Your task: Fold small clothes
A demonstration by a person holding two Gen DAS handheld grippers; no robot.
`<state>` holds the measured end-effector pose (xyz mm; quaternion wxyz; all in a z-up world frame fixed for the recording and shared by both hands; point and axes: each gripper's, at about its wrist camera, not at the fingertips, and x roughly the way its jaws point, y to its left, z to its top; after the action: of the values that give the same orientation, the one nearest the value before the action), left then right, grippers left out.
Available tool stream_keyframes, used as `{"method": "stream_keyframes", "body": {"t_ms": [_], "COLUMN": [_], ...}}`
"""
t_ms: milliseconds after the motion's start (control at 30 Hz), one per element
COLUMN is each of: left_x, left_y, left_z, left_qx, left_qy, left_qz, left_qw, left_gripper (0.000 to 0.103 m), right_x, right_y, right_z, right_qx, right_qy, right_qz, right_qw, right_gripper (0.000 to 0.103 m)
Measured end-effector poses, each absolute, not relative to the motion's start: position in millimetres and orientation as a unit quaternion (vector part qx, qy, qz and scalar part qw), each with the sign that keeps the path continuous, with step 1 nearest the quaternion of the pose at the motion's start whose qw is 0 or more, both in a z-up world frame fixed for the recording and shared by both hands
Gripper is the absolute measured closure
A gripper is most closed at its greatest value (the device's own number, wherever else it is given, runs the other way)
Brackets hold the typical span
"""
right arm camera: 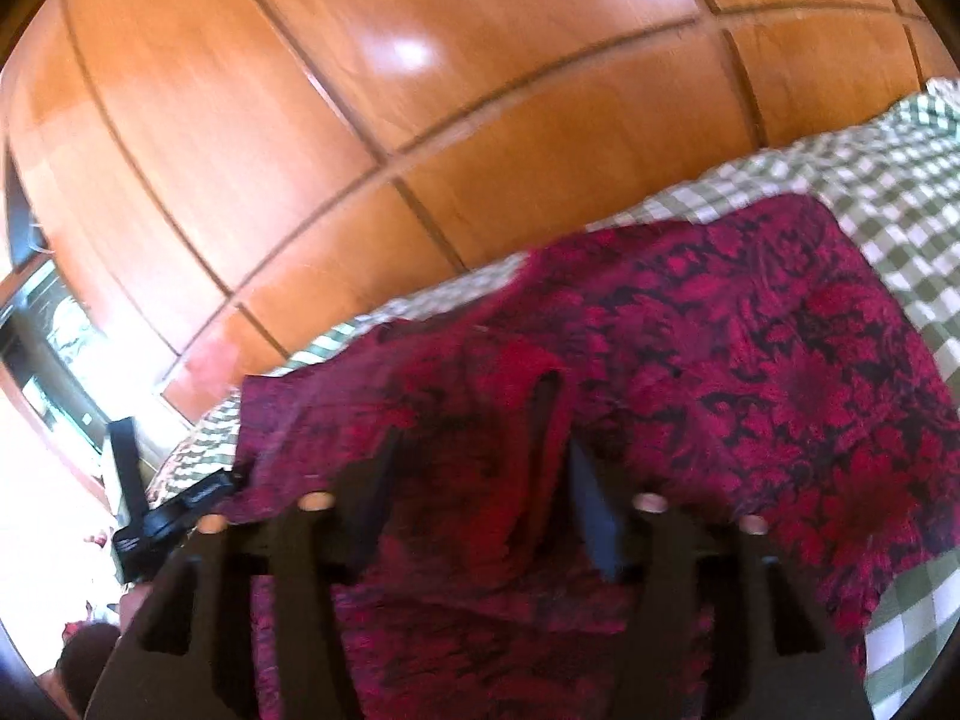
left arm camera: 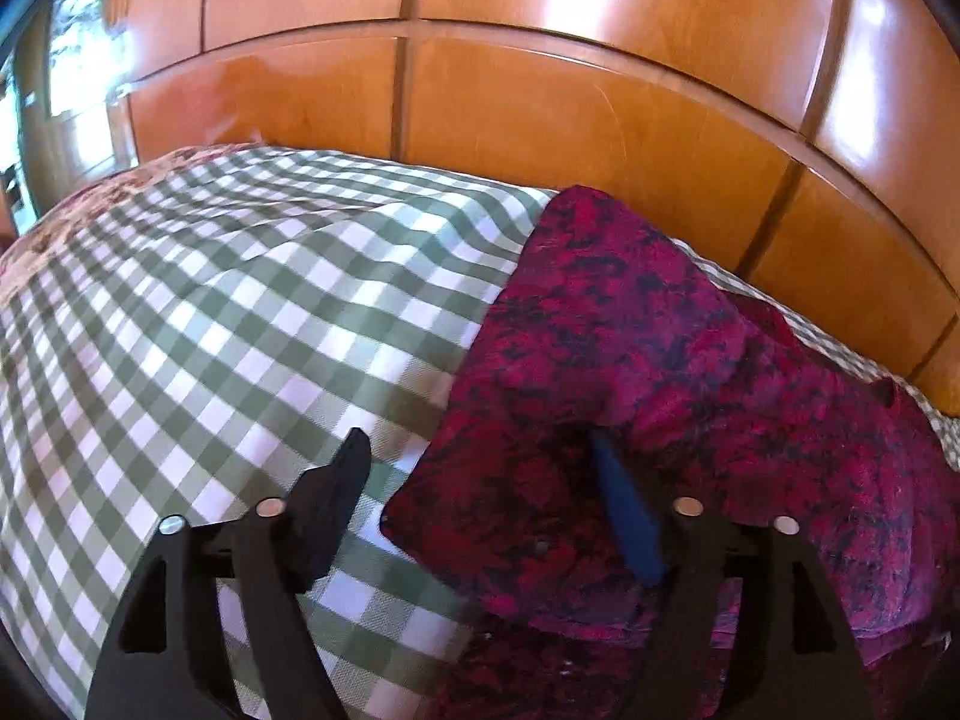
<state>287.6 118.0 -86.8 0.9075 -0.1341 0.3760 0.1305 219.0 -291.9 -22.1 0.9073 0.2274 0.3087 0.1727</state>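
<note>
Since the red garment [left arm camera: 690, 360] looks thin and floppy on the checked bed cover [left arm camera: 210, 300], we pinch hems: left gripper [left arm camera: 480, 480] and right gripper [right arm camera: 474, 468] both spread, holding nothing.

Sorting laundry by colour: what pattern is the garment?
The garment is crimson with a dark floral print, clearest in the right wrist view.

1. garment [left arm camera: 690, 360]: thin cloth, crimson with a dark print, matt and creased.
2. sheet [left arm camera: 240, 312]: woven cloth in green and white checks, matt, with a visible fine weave.
3. panels [left arm camera: 570, 138]: orange-brown wood, smooth and glossy, with bright glare patches.
4. left gripper [left arm camera: 480, 480]: matt black plastic arms, shiny metal pin heads, one finger [left arm camera: 630, 522] faced with a dull blue pad.
5. right gripper [right arm camera: 480, 480]: matt black plastic.
</note>
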Motion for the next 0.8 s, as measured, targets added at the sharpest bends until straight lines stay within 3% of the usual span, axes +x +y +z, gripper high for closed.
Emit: {"method": "stream_keyframes", "body": {"t_ms": [67,100,233,467,800], "left_x": [287.7,286.8,287.3,286.5,266.1], "left_y": [116.8,116.7,114.0,115.6,79.7], "left_z": [-86.4,-85.8,-86.8,-86.3,-47.8], "left_qx": [-0.138,-0.139,-0.133,-0.139,-0.106], "left_qy": [0.374,0.373,0.376,0.372,0.334], "left_qz": [0.133,0.134,0.136,0.137,0.111], "left_qw": [0.907,0.908,0.907,0.908,0.930], "left_gripper": [0.029,0.029,0.027,0.024,0.024], "right_x": [220.4,222.0,221.1,217.9,218.0], "right_y": [-285.0,-285.8,-306.6,-286.3,-281.6], "right_z": [-18.7,-15.3,-3.5,-27.7,-27.5], "right_qx": [0.208,0.207,0.242,0.190,0.175], "right_qy": [0.332,0.336,0.323,0.348,0.346], "right_qz": [0.154,0.144,0.129,0.083,0.074], "right_qw": [0.907,0.907,0.906,0.914,0.919], "right_gripper": [0.083,0.094,0.095,0.092,0.091]}}
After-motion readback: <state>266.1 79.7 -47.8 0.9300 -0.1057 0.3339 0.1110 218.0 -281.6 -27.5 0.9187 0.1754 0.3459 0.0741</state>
